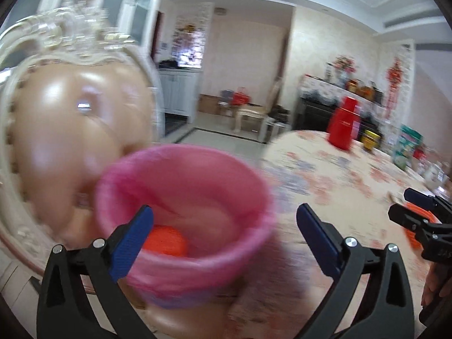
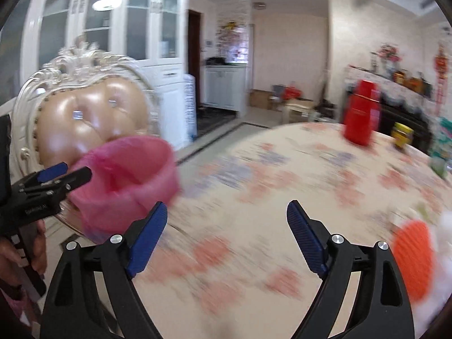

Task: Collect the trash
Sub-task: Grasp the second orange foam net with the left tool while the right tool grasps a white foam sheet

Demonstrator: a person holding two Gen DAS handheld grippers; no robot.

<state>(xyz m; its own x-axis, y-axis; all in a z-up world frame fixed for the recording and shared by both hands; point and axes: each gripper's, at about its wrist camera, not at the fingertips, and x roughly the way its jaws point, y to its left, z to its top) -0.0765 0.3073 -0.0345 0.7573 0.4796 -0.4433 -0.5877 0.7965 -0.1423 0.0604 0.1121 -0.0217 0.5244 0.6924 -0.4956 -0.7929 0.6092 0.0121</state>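
Note:
A small bin lined with a pink bag [image 1: 183,214] stands at the left edge of the floral table [image 1: 325,169]. An orange piece of trash [image 1: 165,240] lies inside it. My left gripper [image 1: 224,231] is open and empty, hovering over the bin's near rim. My right gripper [image 2: 226,234] is open and empty above the table. It also shows in the left wrist view [image 1: 415,212]. An orange mesh piece [image 2: 414,257] lies on the table to the right of it, next to something white [image 2: 443,237]. The bin [image 2: 127,175] and the left gripper [image 2: 59,178] show at the left of the right wrist view.
An ornate chair with a tan padded back [image 2: 90,113] stands behind the bin. A red jug [image 2: 363,113], a yellow tin [image 2: 402,134] and green packets [image 1: 408,147] sit at the table's far side. White cabinets [image 2: 113,28] line the back wall.

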